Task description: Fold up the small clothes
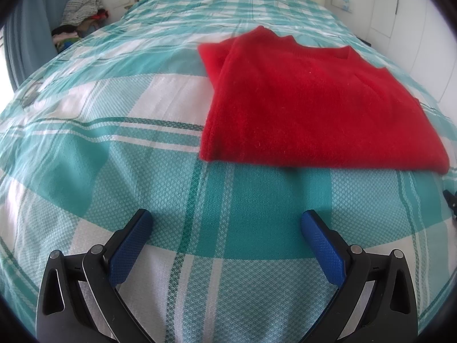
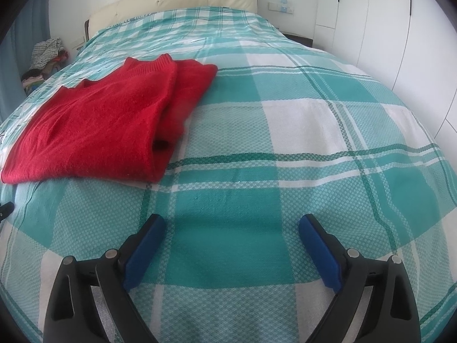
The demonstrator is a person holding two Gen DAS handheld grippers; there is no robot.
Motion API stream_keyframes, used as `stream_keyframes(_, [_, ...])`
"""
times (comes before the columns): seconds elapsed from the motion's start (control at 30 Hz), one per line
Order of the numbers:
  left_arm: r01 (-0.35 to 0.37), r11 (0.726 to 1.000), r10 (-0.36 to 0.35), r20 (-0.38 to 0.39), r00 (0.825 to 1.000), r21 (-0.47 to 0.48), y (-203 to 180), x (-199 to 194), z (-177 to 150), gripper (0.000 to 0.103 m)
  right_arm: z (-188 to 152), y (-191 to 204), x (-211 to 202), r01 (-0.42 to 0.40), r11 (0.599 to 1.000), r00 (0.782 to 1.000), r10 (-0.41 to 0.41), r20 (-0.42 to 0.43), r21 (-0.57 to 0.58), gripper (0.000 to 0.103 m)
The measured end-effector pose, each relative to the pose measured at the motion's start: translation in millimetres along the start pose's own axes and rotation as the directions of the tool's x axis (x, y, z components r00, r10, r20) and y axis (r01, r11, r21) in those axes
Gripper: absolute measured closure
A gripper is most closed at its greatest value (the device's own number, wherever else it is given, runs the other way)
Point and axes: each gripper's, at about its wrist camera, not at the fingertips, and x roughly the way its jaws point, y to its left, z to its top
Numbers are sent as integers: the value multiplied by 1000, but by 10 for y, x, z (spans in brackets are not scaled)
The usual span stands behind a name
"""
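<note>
A folded red knit sweater (image 1: 308, 108) lies flat on the teal and white checked bedspread (image 1: 114, 148). In the left wrist view it sits ahead and to the right of my left gripper (image 1: 227, 223), whose blue pads stand wide apart over bare cover, so that gripper is open. In the right wrist view the same sweater (image 2: 94, 125) lies ahead and to the left, its ribbed neck toward the headboard. My right gripper (image 2: 231, 225) is open too, empty, hovering over the checked bedspread (image 2: 285, 131).
A cream padded headboard (image 2: 177, 0) closes the far end of the bed. A heap of clothes (image 1: 80, 14) sits beside the bed at the far left, by a blue curtain (image 1: 28, 34). White wardrobe doors (image 2: 400, 43) line the right wall.
</note>
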Motion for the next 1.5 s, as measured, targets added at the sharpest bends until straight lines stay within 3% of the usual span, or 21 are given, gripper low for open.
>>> stream_keyframes(0.97, [-11,1000,11,-12,1000,8,-18,-14,5,0,-13,-1,-16,-7,1000,1000,7,-2,4,7])
stream_keyframes(1.07, [29,999,-28,-44,999,20,31,-176,89,1,79,-38,-153,-19,999,1000,20,-19,27,9])
stream_keyframes(1.13, [31,999,-31,6,1000,19,107,-427,92,1,202,-102,-350,-81,993,996,79,30,80,9])
stream_keyframes(1.23, [30,999,-31,43,999,24,251,-783,52,1,489,-136,-445,-215,969,977,211,42,120,9])
stream_keyframes(1.37, [5,1000,-4,55,998,-16,524,-1149,-114,1,909,-195,-104,-465,852,878,478,4,240,9])
stream_keyframes(1.4, [-2,999,4,51,999,-34,599,-1219,-166,1,994,-212,56,-485,829,861,509,-15,278,9])
stream_keyframes(1.5, [-19,994,24,42,999,-105,831,-1385,-318,1,1147,-264,498,-488,793,843,536,-37,364,9])
